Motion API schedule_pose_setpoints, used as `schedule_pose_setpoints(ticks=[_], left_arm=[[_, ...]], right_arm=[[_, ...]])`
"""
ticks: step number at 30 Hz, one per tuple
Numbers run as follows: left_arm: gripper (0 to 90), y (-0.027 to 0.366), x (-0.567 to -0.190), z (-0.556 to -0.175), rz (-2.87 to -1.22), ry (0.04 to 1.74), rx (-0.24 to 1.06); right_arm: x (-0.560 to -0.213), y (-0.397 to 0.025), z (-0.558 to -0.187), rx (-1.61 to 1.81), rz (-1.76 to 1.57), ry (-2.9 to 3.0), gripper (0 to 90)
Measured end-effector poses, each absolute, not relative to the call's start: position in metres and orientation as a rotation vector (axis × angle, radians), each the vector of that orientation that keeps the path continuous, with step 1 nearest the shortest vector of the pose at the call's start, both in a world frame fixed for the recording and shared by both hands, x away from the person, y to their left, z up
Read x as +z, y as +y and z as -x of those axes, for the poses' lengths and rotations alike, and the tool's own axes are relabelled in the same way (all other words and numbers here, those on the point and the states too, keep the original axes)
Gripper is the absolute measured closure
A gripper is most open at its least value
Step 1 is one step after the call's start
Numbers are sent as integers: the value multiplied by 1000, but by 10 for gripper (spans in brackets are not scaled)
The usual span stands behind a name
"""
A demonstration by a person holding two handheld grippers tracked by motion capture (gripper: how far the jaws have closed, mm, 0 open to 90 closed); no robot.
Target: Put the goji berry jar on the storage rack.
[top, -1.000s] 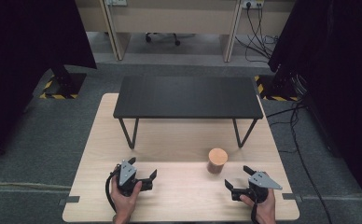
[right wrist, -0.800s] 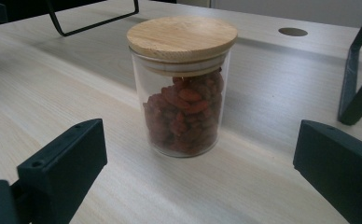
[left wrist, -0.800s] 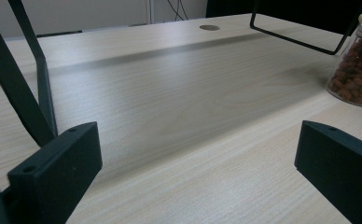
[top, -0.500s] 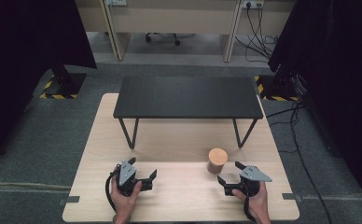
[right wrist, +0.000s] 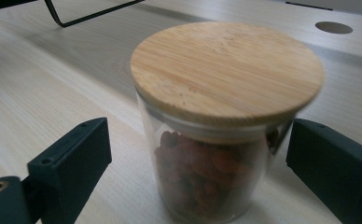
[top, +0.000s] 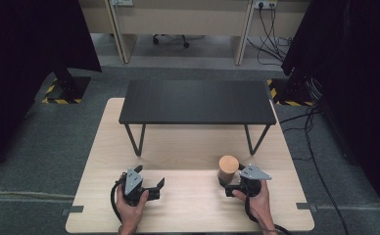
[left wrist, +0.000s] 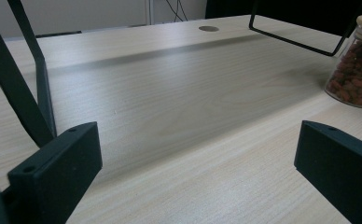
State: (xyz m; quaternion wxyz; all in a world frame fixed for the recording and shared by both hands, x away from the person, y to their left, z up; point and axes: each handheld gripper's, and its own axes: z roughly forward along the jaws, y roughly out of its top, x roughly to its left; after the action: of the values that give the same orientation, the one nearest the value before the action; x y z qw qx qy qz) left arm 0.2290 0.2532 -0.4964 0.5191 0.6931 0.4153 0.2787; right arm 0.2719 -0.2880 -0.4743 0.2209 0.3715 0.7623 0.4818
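Note:
A glass jar (top: pixel 227 169) with a round wooden lid (right wrist: pixel 226 70) and reddish dried fruit inside stands upright on the light wooden table (top: pixel 188 147). My right gripper (top: pixel 228 182) is open at the jar's near side, its two black jaws wide on either side of the glass (right wrist: pixel 207 182) without touching it. My left gripper (top: pixel 159 189) rests open near the table's front left, held by a hand, jaws pointing right across bare wood. Far right in the left gripper view, the jar (left wrist: pixel 356 70) stands well beyond the jaws.
A low black bench (top: pixel 195 102) on thin metal legs (top: pixel 135 139) stands across the back half of the table. A cable hole (left wrist: pixel 208 29) is set in the tabletop. Grey floor, cables and dark curtains surround the table.
My right gripper has moved left and forward from the table's front right corner up to the jar, so its jaws now flank it. The left gripper has stayed still.

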Motion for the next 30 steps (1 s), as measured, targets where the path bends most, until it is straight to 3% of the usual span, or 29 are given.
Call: schedule_pose_setpoints(ticks=[8,15,30], left_arm=[[0,253,-496,-229,-1662,995,667],[0,254,-497,-229,-1661,993,666],[1,253,-496,-229,-1669,986,669]], right_arm=[[-470,-277,-283,1292,-1037,2134,116],[-468,-271,-283,1261,-1085,2111,251],[-468,-264,-274,1260,-1126,2068,260]])
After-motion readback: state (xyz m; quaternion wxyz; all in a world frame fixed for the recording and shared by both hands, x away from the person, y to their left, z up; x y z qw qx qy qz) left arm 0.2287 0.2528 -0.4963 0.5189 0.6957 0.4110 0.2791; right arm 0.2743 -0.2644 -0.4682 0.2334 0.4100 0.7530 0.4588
